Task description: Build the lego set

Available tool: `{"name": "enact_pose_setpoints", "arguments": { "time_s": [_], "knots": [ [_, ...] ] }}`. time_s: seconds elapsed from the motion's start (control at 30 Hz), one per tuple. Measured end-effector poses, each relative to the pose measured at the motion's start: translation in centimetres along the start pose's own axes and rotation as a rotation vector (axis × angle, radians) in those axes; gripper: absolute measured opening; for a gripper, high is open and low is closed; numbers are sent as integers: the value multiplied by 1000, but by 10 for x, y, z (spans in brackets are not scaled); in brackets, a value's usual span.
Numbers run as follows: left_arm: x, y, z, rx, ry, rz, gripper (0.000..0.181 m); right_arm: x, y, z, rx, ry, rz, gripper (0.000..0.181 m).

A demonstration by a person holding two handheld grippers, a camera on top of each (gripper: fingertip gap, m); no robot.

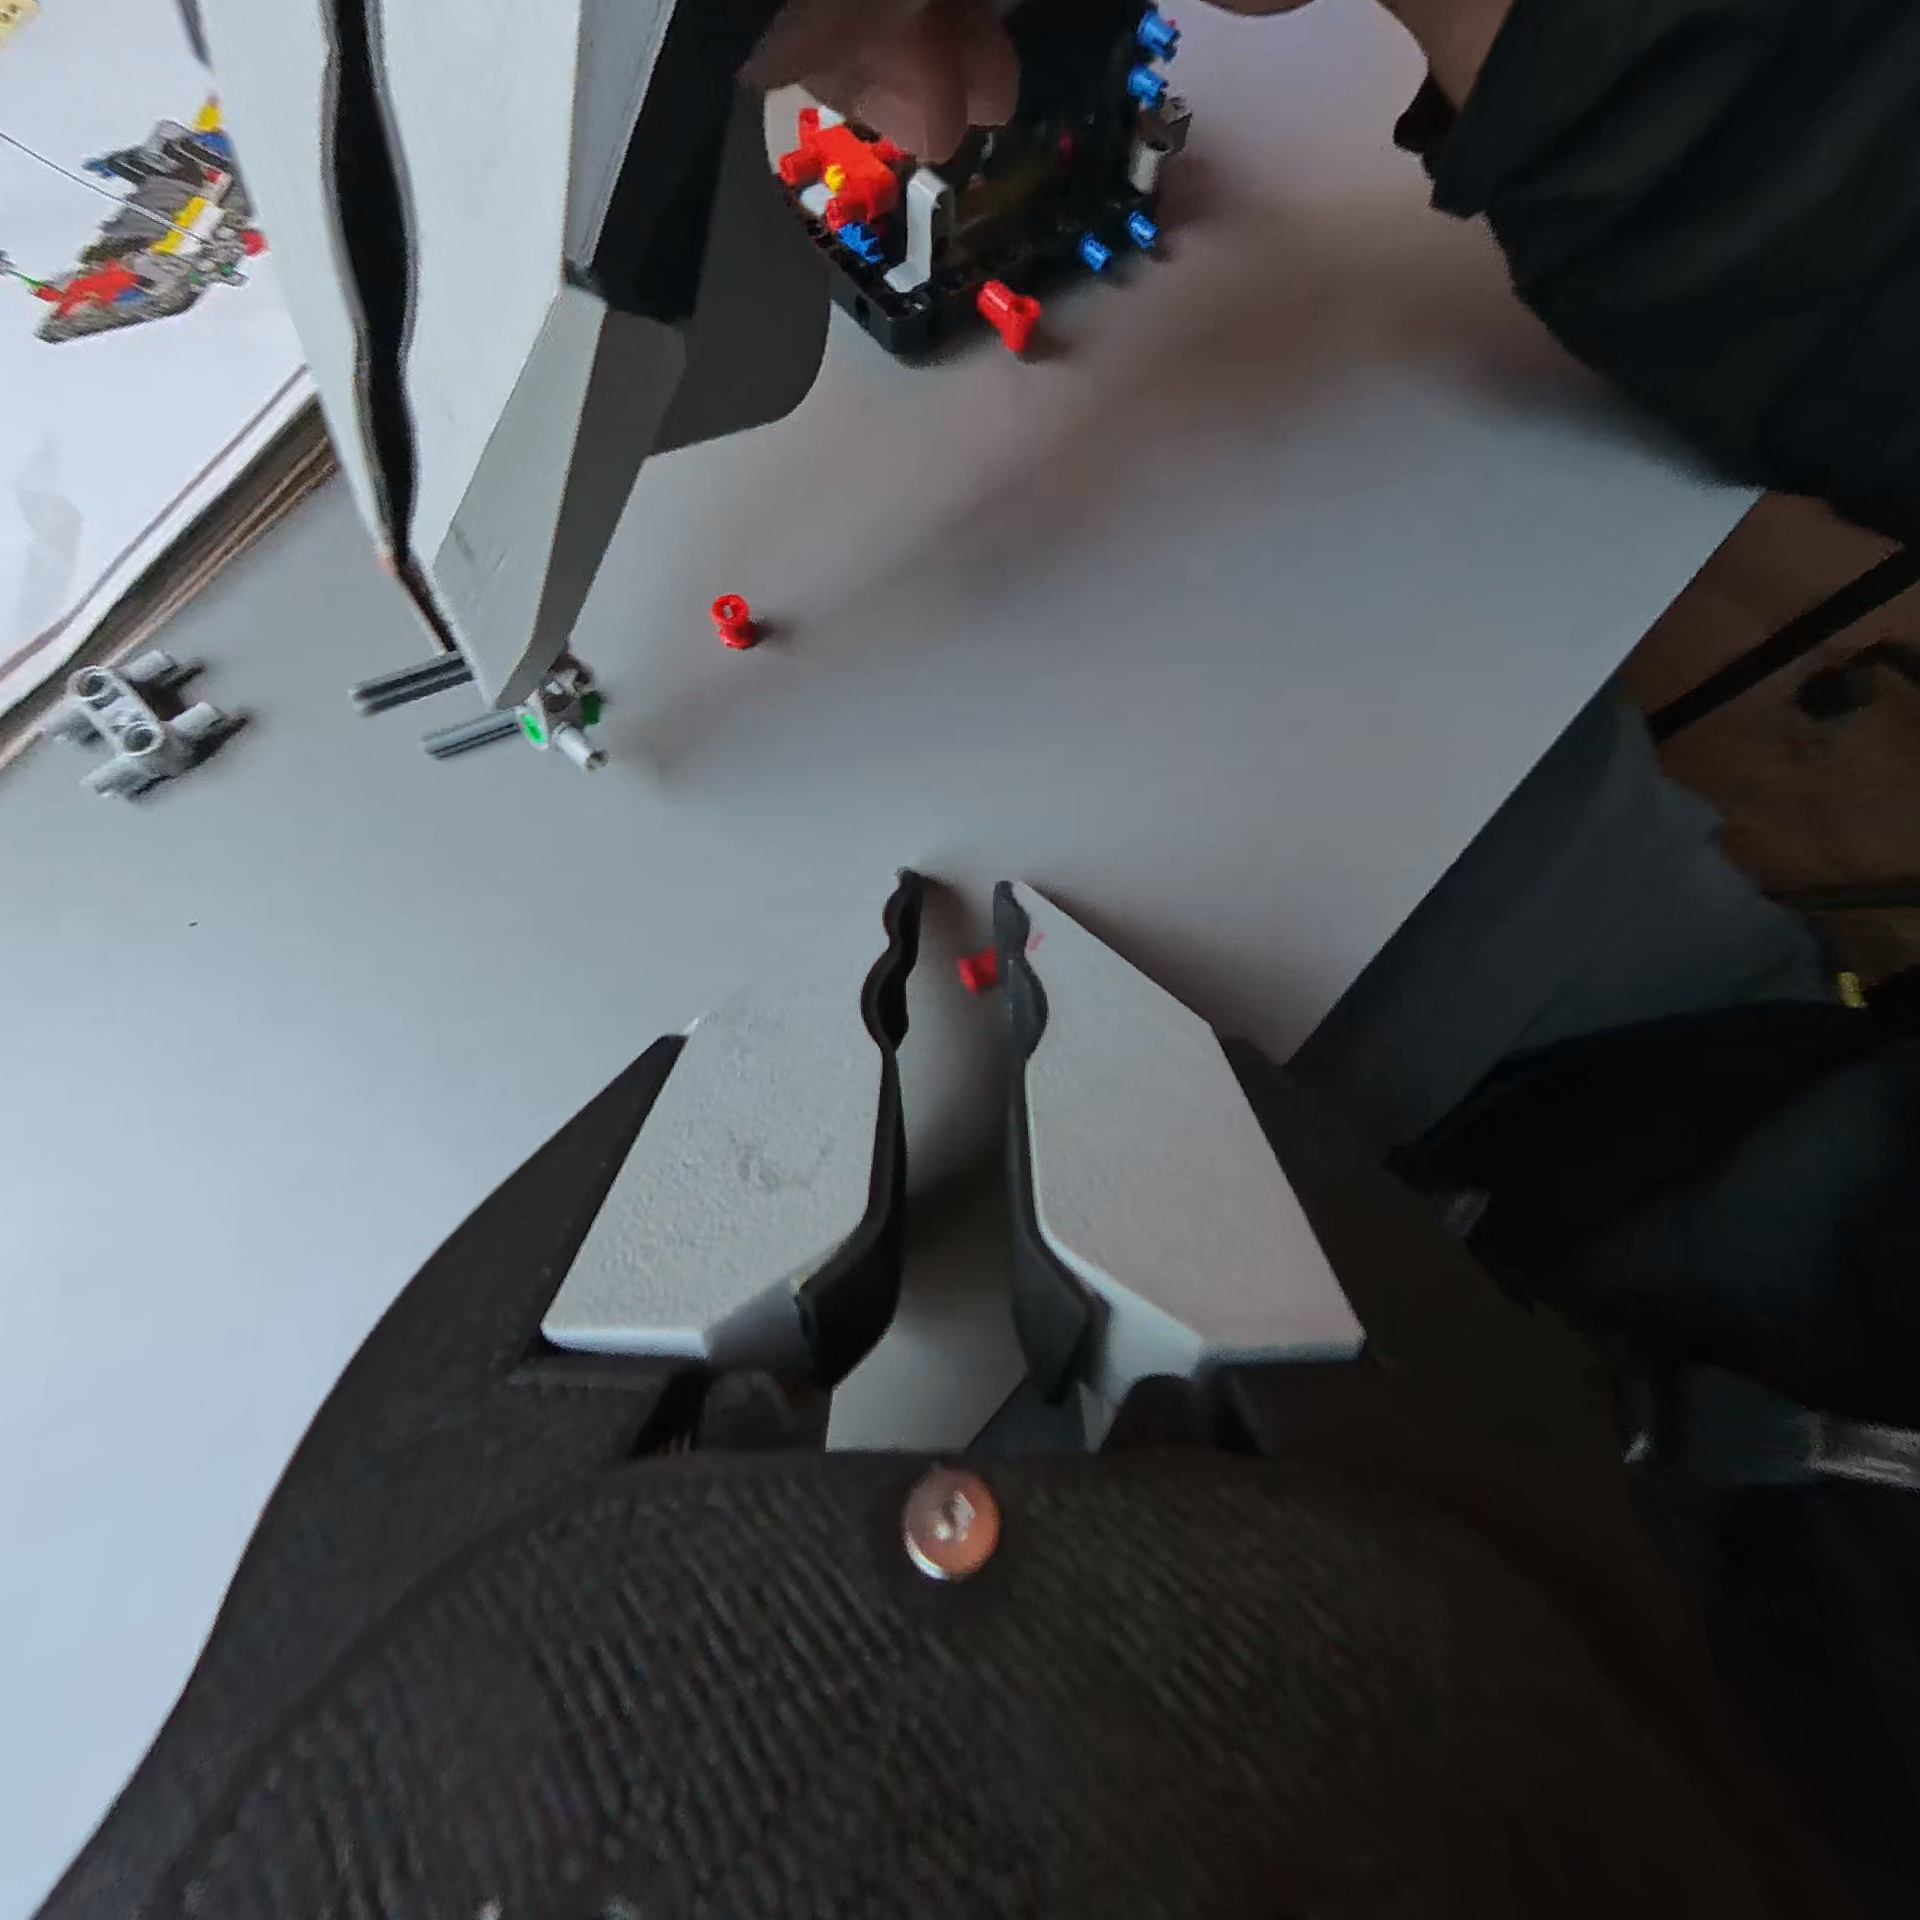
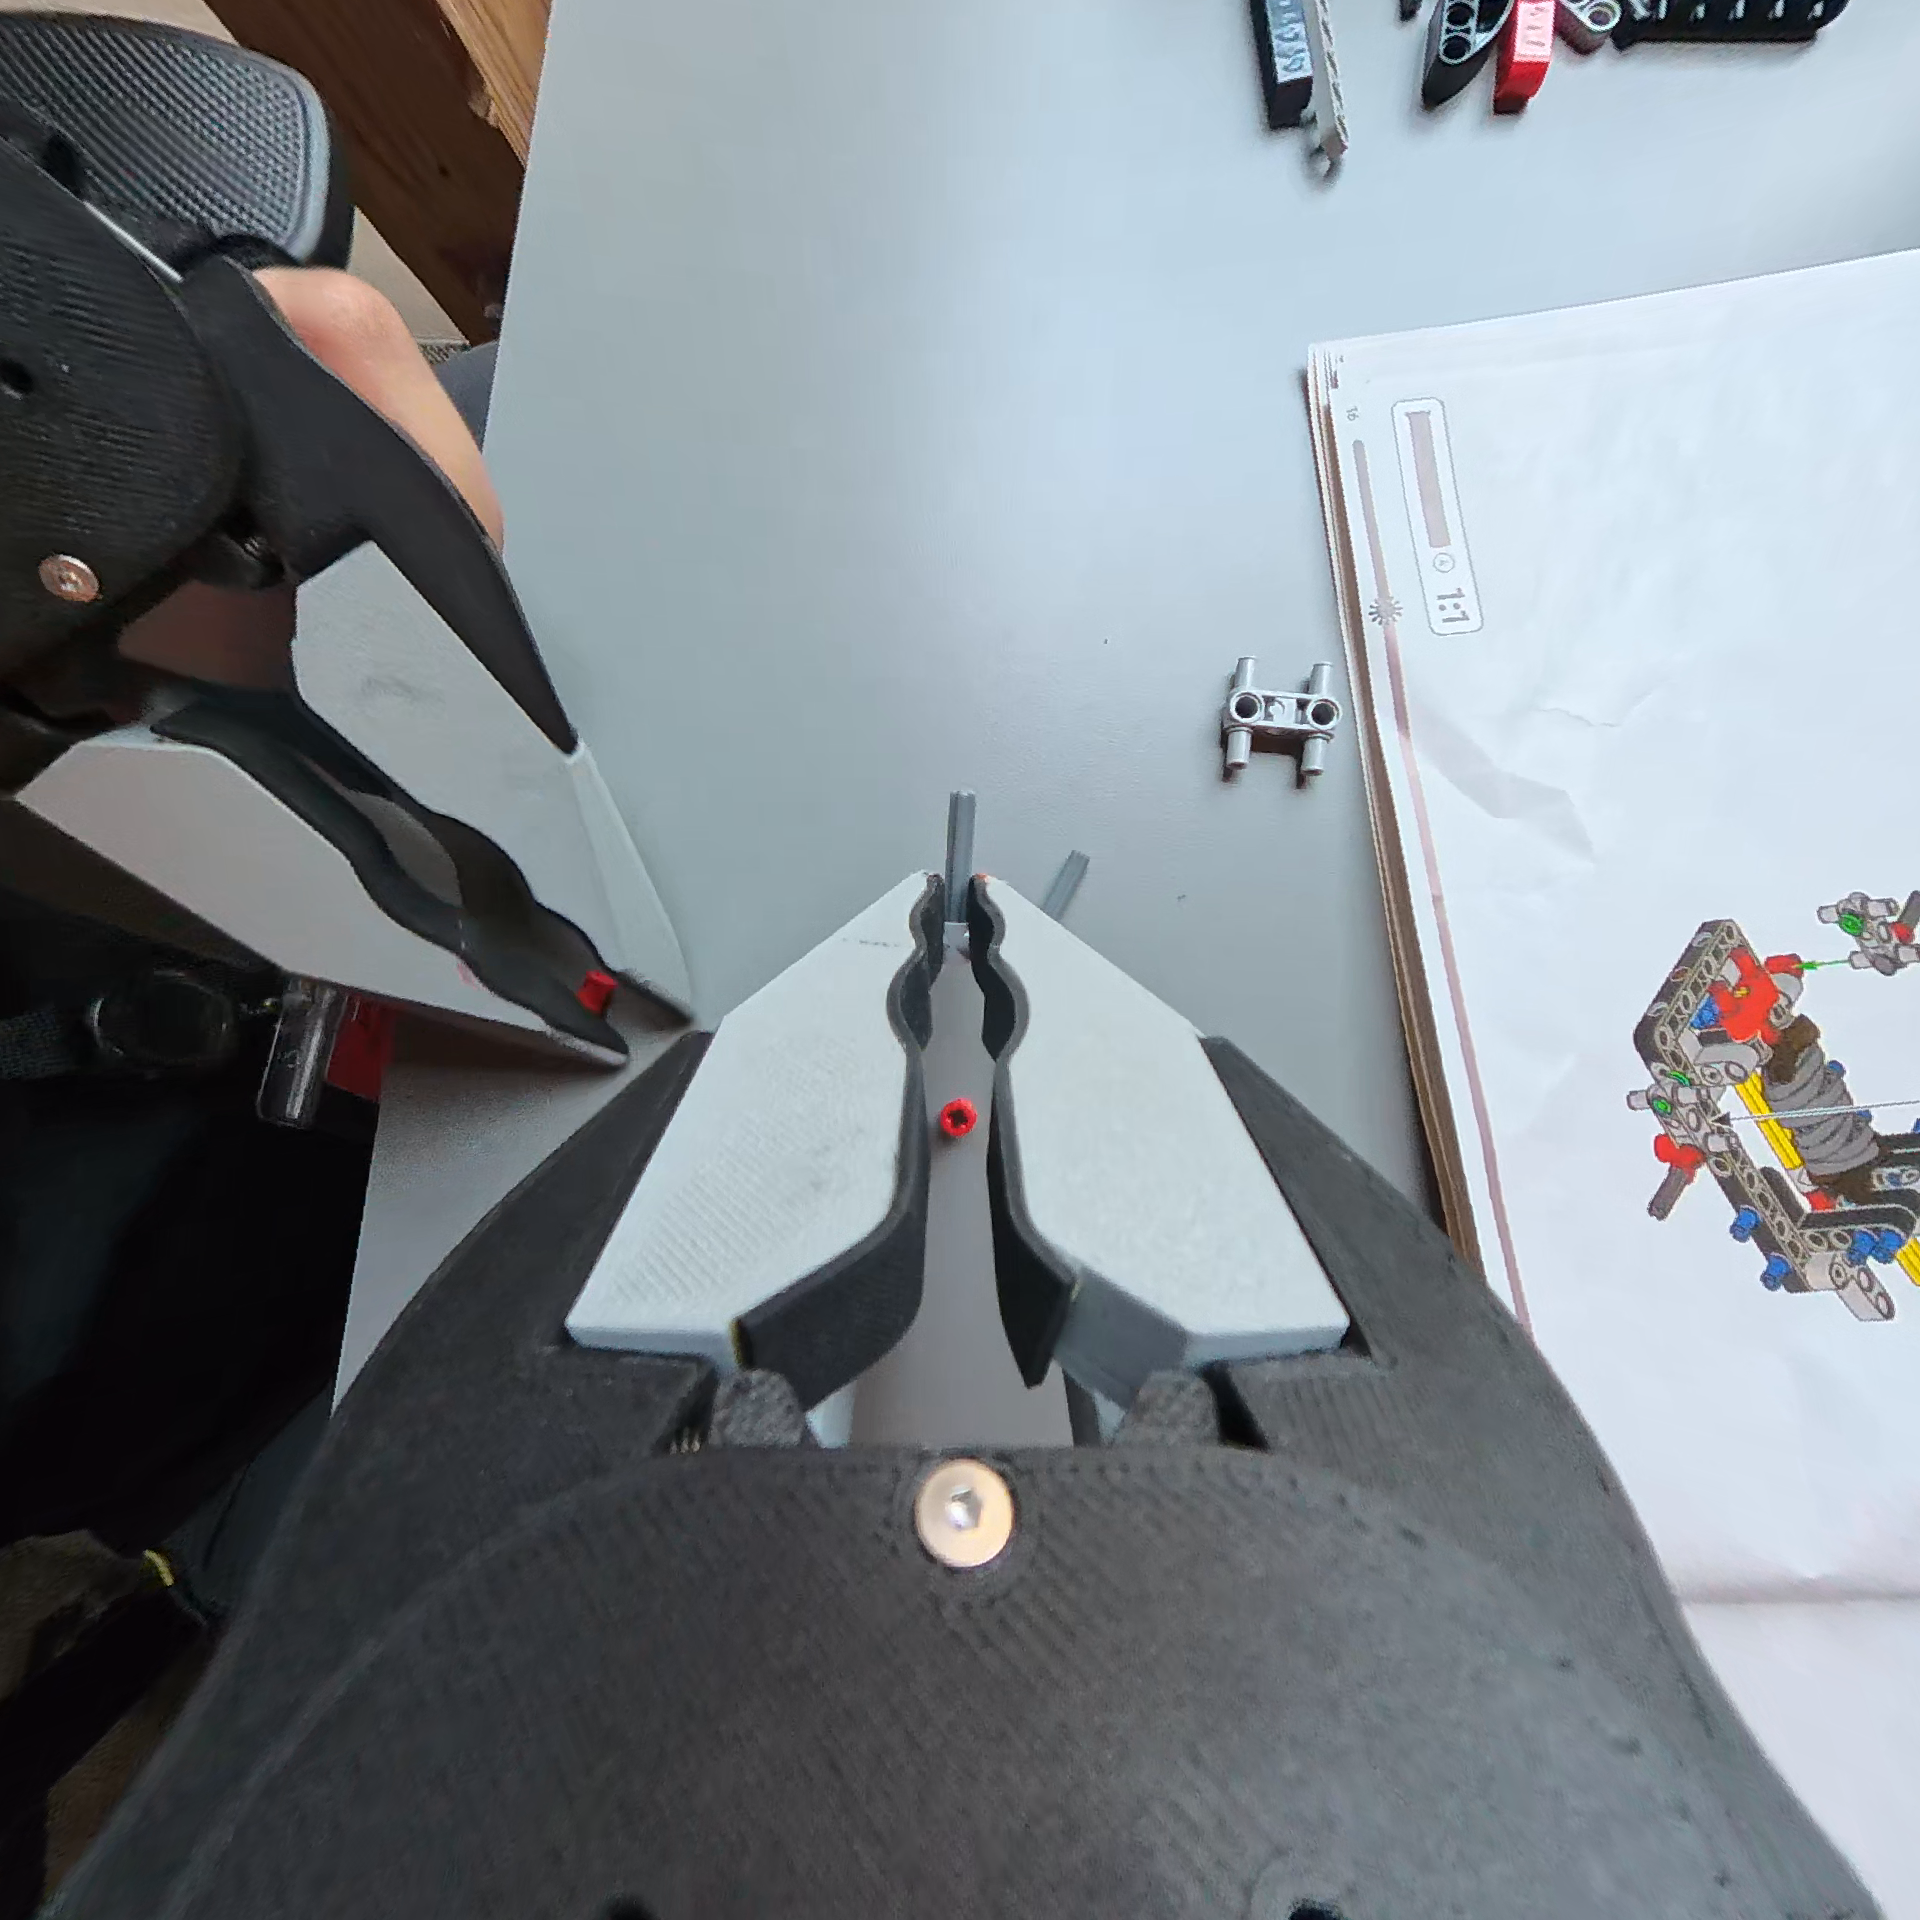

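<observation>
- Two grippers work over a grey table (image 2: 935, 416).
- The left gripper (image 1: 956, 914) has its jaws parted, and a small red piece (image 1: 977, 971) clings to the inner face of one finger near the tip; I cannot tell whether it is truly gripped.
- The right gripper (image 2: 948, 894) is clenched on a small grey assembly (image 1: 556, 717) with dark axles sticking out past the fingertips.
- A loose red bush (image 1: 734, 621) lies on the table just beside that assembly.
- The half-built lego model (image 1: 977, 208), black frame with red and blue pins, sits near the table's edge by the person's sleeve.
- A grey connector piece (image 2: 1278, 717) rests just beside the instruction booklet (image 2: 1662, 831).
- More loose parts (image 2: 1507, 52) lie at the table's far edge.
</observation>
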State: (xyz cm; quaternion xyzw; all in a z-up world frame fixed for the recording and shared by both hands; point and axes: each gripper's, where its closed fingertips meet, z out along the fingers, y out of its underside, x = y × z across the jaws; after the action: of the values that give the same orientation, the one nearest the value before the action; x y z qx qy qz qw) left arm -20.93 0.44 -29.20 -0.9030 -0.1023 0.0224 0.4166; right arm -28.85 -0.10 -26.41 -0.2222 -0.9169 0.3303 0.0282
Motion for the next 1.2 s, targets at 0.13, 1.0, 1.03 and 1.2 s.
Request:
{"name": "enact_pose_setpoints", "arguments": {
  "time_s": [0.13,1.0,1.03,1.2],
  "knots": [
    [-16,4,-7,14,-46,13,21,1,2,1,-5,1,1,2],
    [-10,10,-11,-24,60,105,58,5,2,-1,10,2,15,2],
    [-9,9,-10,-24,56,102,57,5,2,-1,10,2,15,2],
    [-15,4,-8,-7,28,67,54,5,3,0,2,6,10,2]
  ]
}}
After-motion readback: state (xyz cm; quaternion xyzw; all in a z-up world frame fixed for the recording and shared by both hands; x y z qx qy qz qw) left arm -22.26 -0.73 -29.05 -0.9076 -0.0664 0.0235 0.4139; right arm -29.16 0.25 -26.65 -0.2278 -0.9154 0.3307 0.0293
